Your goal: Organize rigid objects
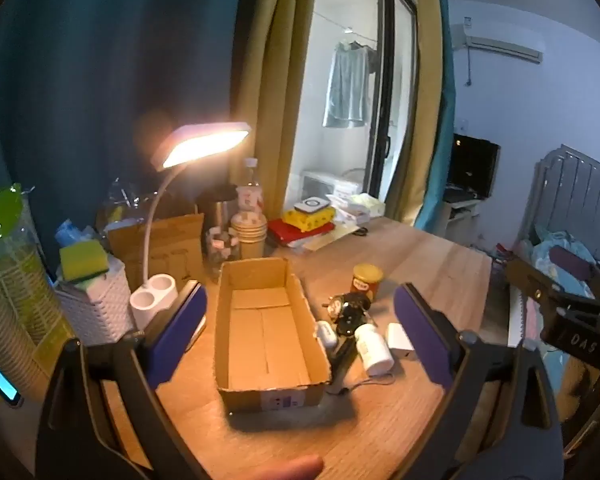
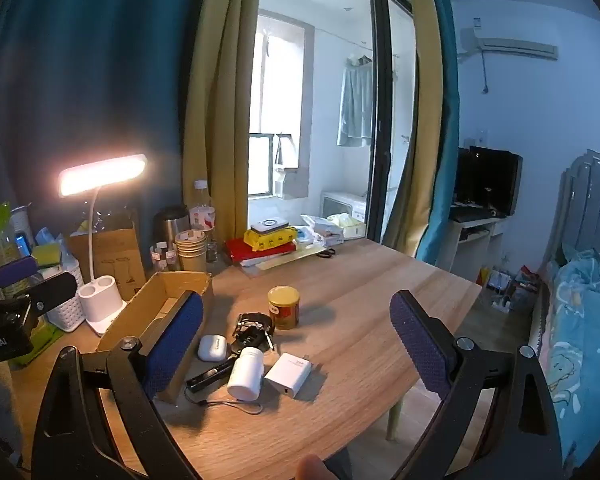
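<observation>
We've got the empty cardboard box [image 1: 265, 332] parked right beside the loose stuff, probably so each drop is short: white bottle [image 2: 245, 372], earbud case [image 2: 211, 347], charger [image 2: 288, 374], yellow-lidded jar [image 2: 284, 306]. Left gripper [image 1: 300, 328] and right gripper [image 2: 295, 344] both gape wide, holding nothing. Labels are too blurry to read.

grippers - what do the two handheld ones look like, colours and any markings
Both look alike: black angular frames with silver bolts, and flat rectangular jaws faced with textured blue-purple pads. The left gripper also appears in the right wrist view as a black body with white lettering, partly cut off. The right gripper appears in the left wrist view with pale letters reading roughly "DAS". No cables or sleeves visible.
</observation>
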A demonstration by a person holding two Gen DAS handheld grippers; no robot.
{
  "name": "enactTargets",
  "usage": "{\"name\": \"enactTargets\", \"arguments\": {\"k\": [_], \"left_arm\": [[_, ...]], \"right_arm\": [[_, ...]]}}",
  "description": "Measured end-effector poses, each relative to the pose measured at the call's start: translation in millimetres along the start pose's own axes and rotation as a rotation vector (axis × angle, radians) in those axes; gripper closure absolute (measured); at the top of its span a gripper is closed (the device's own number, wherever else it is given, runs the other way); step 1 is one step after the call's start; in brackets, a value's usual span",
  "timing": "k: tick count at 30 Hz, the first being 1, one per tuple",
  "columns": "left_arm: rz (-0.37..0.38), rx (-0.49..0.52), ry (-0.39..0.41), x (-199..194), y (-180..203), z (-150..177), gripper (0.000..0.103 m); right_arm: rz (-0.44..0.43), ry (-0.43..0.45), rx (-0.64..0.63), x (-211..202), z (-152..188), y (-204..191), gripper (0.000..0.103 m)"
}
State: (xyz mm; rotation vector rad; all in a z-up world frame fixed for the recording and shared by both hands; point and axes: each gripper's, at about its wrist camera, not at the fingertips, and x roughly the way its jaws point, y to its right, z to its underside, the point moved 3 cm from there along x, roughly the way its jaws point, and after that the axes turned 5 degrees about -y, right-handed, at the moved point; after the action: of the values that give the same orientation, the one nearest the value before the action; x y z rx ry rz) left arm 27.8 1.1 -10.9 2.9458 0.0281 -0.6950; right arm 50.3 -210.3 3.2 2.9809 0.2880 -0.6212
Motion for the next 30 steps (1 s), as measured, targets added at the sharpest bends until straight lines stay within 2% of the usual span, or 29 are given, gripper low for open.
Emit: {"name": "enactTargets", "arguments": {"k": [5, 6, 8, 12, 30], "left_arm": [[0.007, -0.019, 0.015, -3.1, -4.2, -2.8, 0.007], [-0.001, 0.003, 0.022, -8.9, -4.1, 0.5, 0.007], [0.008, 0.008, 0.023, -11.9, -4.2, 0.9, 0.007], [0.014, 0.005, 0.001, -6.8, -1.1, 0.5, 0.007], [0.065, 0.003, -0.005, -6.2, 3.2, 4.2, 0.008]], "right_arm": [[-0.016, -0.021, 0.021, 3.8, 0.2, 1.3, 0.007], [-0.017, 0.0, 0.031, -1.4, 1.2, 4.7, 0.007], [-0.017, -0.012, 0.027, 1.3, 2.1, 6.0, 0.007], [-0.005, -0.014, 0.003, 2.2, 2.2, 2.0, 0.007], [-0.006, -0.021, 0.005, 3.1, 5.4, 3.2, 0.007]]}}
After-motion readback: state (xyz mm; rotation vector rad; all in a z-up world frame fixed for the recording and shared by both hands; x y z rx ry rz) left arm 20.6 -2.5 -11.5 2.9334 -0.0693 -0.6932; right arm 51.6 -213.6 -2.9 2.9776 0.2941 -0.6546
